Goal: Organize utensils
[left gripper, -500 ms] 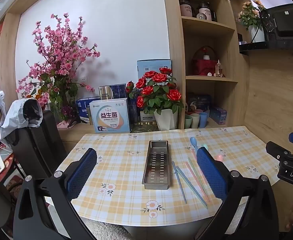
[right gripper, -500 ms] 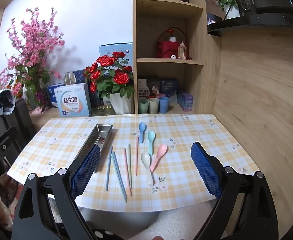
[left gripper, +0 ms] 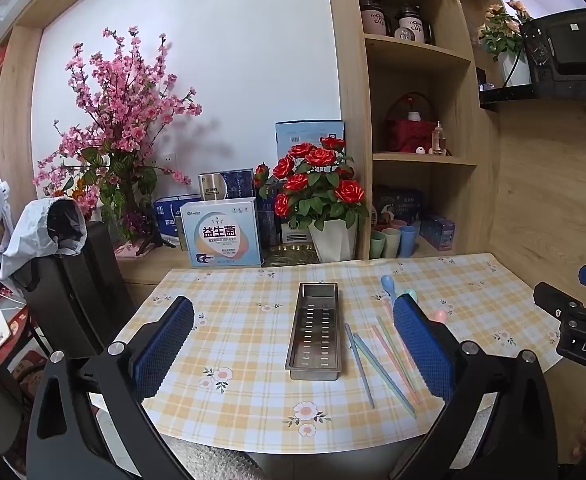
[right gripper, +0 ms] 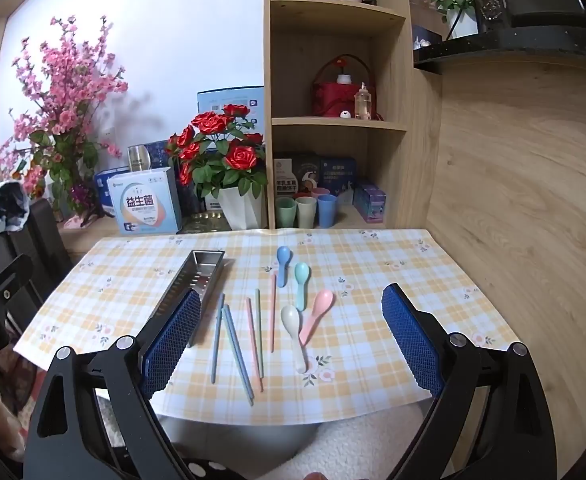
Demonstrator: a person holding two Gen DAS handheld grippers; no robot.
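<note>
both grippers wait over the table, nothing sorted yet

left wrist view: almost nothing has changed from half a second ago, so the task is judged not begun; the left gripper (left gripper: 293,344) hangs with jaws spread wide and empty, framing the perforated steel tray (left gripper: 316,330) on the yellow checked table (left gripper: 233,320). right wrist view: the right gripper (right gripper: 291,340) is likewise released and holds nothing, above the pastel chopsticks (right gripper: 235,344) and four pastel spoons (right gripper: 299,300), which lie just right of the tray.
</note>
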